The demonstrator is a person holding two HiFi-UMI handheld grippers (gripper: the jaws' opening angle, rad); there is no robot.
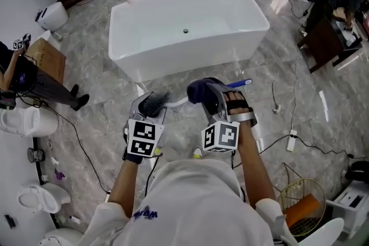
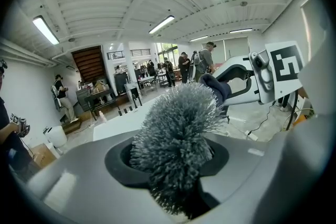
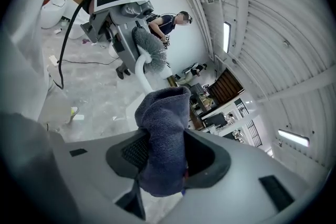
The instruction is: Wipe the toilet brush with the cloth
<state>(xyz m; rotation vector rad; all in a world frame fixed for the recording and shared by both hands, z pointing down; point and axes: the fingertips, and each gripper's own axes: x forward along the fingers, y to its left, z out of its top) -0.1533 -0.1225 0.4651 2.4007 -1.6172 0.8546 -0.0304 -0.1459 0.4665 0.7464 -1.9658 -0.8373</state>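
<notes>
The toilet brush has a grey bristle head (image 1: 153, 102) and a white handle (image 1: 179, 102) with a blue tip (image 1: 244, 83). My left gripper (image 1: 151, 105) is shut on it at the head. In the left gripper view the bristles (image 2: 178, 134) fill the gap between the jaws of my left gripper (image 2: 176, 170). My right gripper (image 1: 205, 93) is shut on a dark blue cloth (image 1: 200, 89), held over the brush handle just right of the bristles. The right gripper view shows the cloth (image 3: 164, 134) bunched upward between the jaws of my right gripper (image 3: 163, 162), with the brush (image 3: 150, 51) beyond it.
A white bathtub (image 1: 190, 26) stands ahead on the marble floor. Toilets (image 1: 29, 121) line the left side beside a wooden box (image 1: 51, 58). A wire basket (image 1: 302, 199) and cables (image 1: 291, 141) lie at the right. People sit or stand at the room's edges.
</notes>
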